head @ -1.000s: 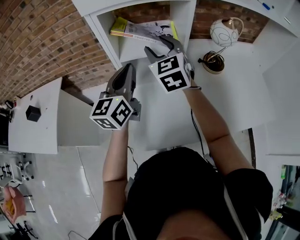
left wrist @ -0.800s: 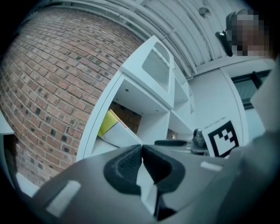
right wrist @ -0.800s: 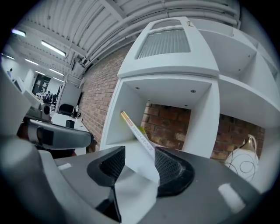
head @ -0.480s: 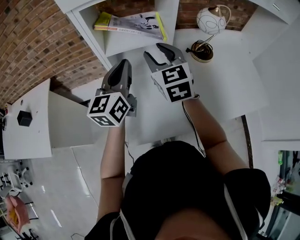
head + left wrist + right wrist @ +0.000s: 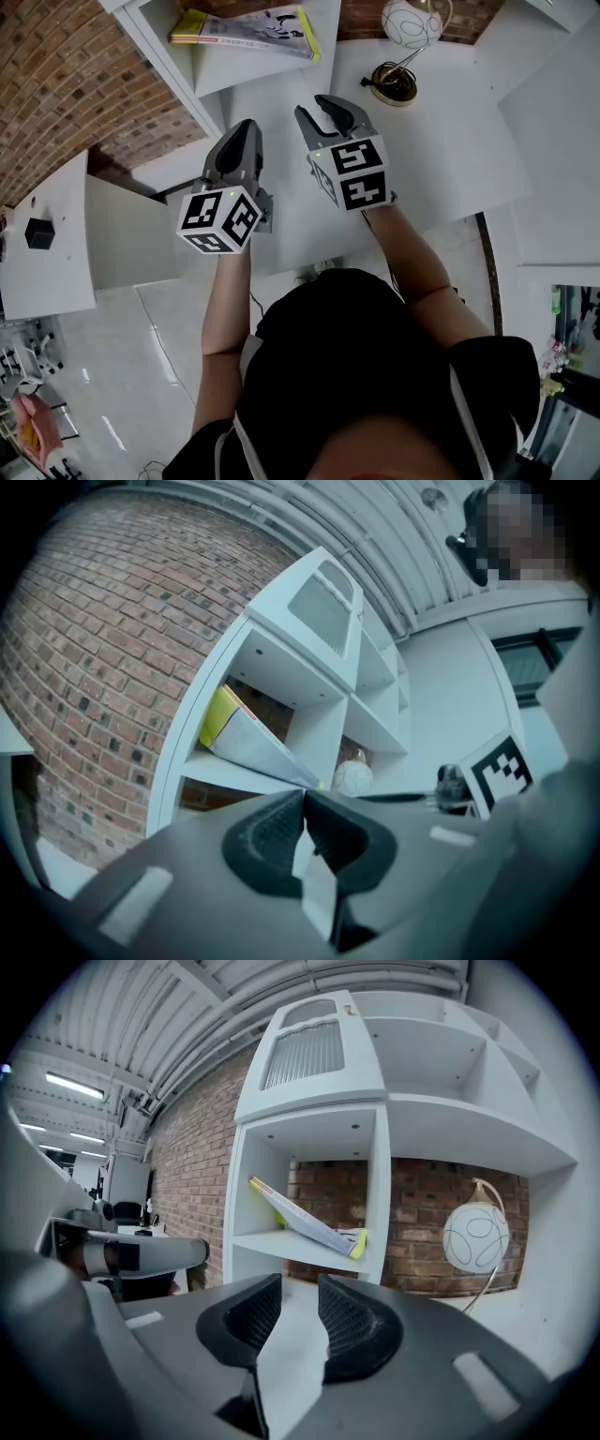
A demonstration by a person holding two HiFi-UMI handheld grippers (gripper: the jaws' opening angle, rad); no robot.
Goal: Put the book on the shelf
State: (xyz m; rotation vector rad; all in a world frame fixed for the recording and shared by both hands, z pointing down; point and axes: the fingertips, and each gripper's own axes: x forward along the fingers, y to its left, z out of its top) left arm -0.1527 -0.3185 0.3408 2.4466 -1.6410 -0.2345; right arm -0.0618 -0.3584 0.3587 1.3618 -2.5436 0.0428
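The thin yellow-and-white paperback book (image 5: pixel 246 26) lay tilted inside the open compartment of the white shelf (image 5: pixel 178 67) by the brick wall (image 5: pixel 66 84), with neither tool touching it. A second before, the right tool (image 5: pixel 317 108) had been up at that compartment's mouth with its jaws wide. Now it had drawn back over the white surface (image 5: pixel 450 141), well apart from the book. Its jaws had just been closing and stood part-way together with nothing between them. The left tool (image 5: pixel 246 131) hung beside it, clenched tight and empty. A round glass lamp (image 5: pixel 409 21) stood right of the shelf. To my eye the placing was done and only the retreat remained.
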